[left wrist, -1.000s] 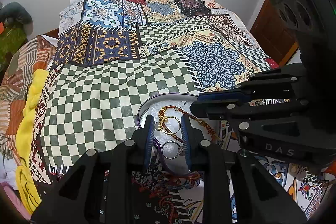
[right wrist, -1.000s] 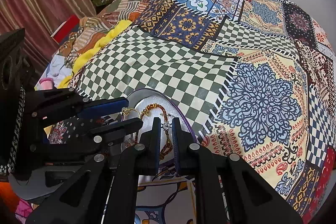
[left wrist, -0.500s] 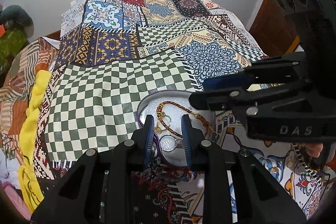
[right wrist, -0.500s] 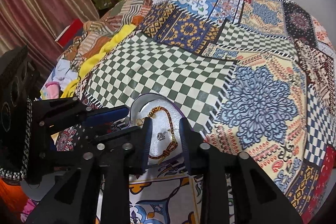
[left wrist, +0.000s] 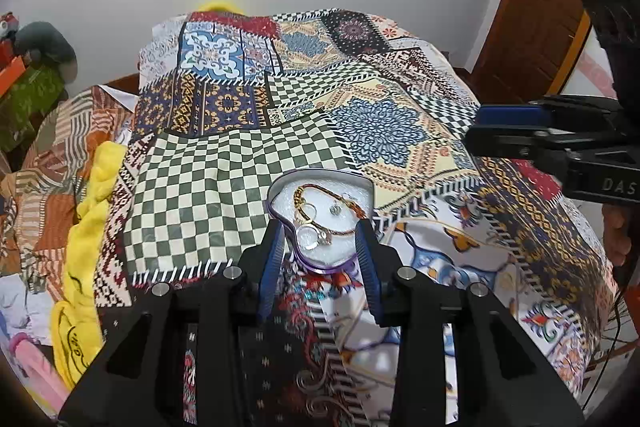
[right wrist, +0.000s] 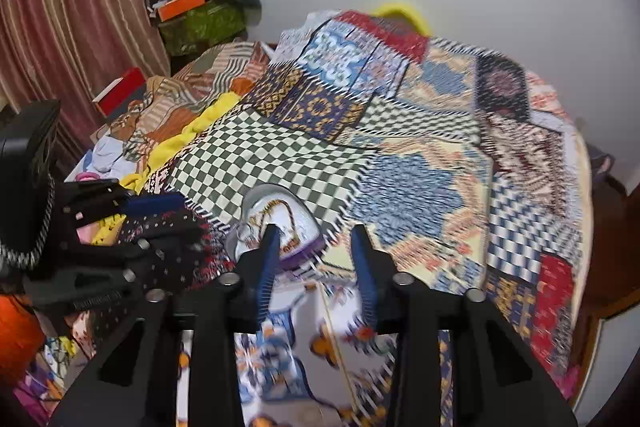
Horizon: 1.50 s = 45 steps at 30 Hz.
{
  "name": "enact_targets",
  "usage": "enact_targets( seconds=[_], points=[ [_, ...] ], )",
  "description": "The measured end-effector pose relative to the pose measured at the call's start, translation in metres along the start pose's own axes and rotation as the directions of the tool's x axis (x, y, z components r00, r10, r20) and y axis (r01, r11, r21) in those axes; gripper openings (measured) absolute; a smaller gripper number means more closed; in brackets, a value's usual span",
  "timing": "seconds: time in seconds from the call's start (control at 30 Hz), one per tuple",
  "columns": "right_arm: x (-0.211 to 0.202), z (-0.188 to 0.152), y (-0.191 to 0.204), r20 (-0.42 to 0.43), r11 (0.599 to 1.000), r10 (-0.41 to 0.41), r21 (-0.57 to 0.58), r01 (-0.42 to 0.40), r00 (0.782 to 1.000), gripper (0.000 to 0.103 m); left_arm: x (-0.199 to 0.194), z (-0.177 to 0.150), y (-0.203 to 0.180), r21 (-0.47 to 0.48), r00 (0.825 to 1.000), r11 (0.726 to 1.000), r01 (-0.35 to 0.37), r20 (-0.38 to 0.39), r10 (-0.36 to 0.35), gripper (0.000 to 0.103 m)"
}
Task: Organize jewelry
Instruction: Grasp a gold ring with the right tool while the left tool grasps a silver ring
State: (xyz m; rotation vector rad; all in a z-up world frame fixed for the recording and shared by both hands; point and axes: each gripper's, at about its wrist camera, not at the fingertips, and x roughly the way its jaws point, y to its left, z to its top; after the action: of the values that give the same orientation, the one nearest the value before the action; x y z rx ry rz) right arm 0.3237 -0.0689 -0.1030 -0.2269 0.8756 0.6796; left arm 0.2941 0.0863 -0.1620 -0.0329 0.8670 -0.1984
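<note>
A heart-shaped jewelry tray [left wrist: 276, 193] with a purple rim and white lining lies on the patchwork bedspread. In it lie a beaded bracelet [left wrist: 308, 193], gold rings [left wrist: 310, 213], a silver ring [left wrist: 306, 241] and a small stud [left wrist: 335, 209]. My left gripper [left wrist: 320, 247] is open and empty, its fingers astride the tray's near tip. My right gripper [right wrist: 316, 251] is open and empty, just right of the tray [right wrist: 308, 217]; this view is blurred. It also shows at the right of the left wrist view [left wrist: 516, 135].
The patchwork bedspread [left wrist: 240, 167] covers the bed. A yellow cloth [left wrist: 92, 203] and piled clothes lie along the left edge. Boxes and bags [right wrist: 192, 15] are stacked by the striped curtain. A wooden door [left wrist: 536, 7] stands at the right.
Both grippers have opened wide and pulled back and up from the tray. The jewelry stays in the tray. The right gripper has moved away to the right.
</note>
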Motion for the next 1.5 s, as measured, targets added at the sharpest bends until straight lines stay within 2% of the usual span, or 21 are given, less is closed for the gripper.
enact_targets(
  seconds=[0.2, 0.4, 0.53, 0.67, 0.87, 1.13, 1.2, 1.27, 1.4, 1.5],
  points=[
    [-0.031, -0.032, 0.002, 0.028, 0.997, -0.070, -0.024, 0.070, 0.997, 0.037, -0.024, -0.015, -0.018, 0.035, 1.000, 0.999, 0.001, 0.007, -0.001, 0.040],
    [-0.034, -0.065, 0.002, -0.011, 0.997, -0.077, -0.004, 0.077, 0.997, 0.037, -0.034, -0.035, -0.036, 0.049, 0.999, 0.998, 0.035, -0.012, -0.034, 0.040],
    [-0.028, -0.088, 0.001, -0.052, 0.998, -0.047, 0.026, 0.048, 0.998, 0.037, -0.029, -0.048, -0.045, 0.035, 0.996, 0.997, 0.072, -0.048, -0.071, 0.041],
    [-0.018, -0.108, 0.007, -0.090, 0.998, -0.054, 0.016, 0.055, 0.994, 0.037, -0.022, -0.063, -0.058, 0.037, 0.991, 0.994, 0.103, -0.084, -0.100, 0.041],
    [-0.006, -0.118, 0.009, -0.118, 0.998, -0.056, -0.007, 0.056, 0.991, 0.037, -0.013, -0.072, -0.075, 0.058, 0.984, 0.988, 0.141, -0.114, -0.133, 0.041],
    [0.006, -0.119, 0.011, -0.137, 0.999, -0.044, -0.038, 0.039, 0.990, 0.036, -0.002, -0.066, -0.093, 0.088, 0.977, 0.979, 0.185, -0.123, -0.173, 0.040],
    [0.007, -0.120, 0.011, -0.134, 0.999, -0.041, -0.041, 0.036, 0.990, 0.031, 0.001, -0.064, -0.097, 0.103, 0.978, 0.978, 0.180, -0.122, -0.167, 0.040],
    [0.006, -0.121, 0.011, -0.133, 0.999, -0.032, -0.046, 0.027, 0.991, 0.021, 0.004, -0.063, -0.100, 0.114, 0.980, 0.978, 0.172, -0.120, -0.159, 0.040],
    [0.007, -0.122, 0.011, -0.126, 0.998, -0.031, -0.059, 0.024, 0.992, 0.014, 0.009, -0.061, -0.104, 0.126, 0.978, 0.975, 0.183, -0.128, -0.167, 0.038],
    [0.006, -0.123, 0.009, -0.117, 0.998, -0.030, -0.060, 0.023, 0.993, 0.014, 0.014, -0.059, -0.108, 0.137, 0.977, 0.973, 0.184, -0.135, -0.166, 0.034]
  ],
)
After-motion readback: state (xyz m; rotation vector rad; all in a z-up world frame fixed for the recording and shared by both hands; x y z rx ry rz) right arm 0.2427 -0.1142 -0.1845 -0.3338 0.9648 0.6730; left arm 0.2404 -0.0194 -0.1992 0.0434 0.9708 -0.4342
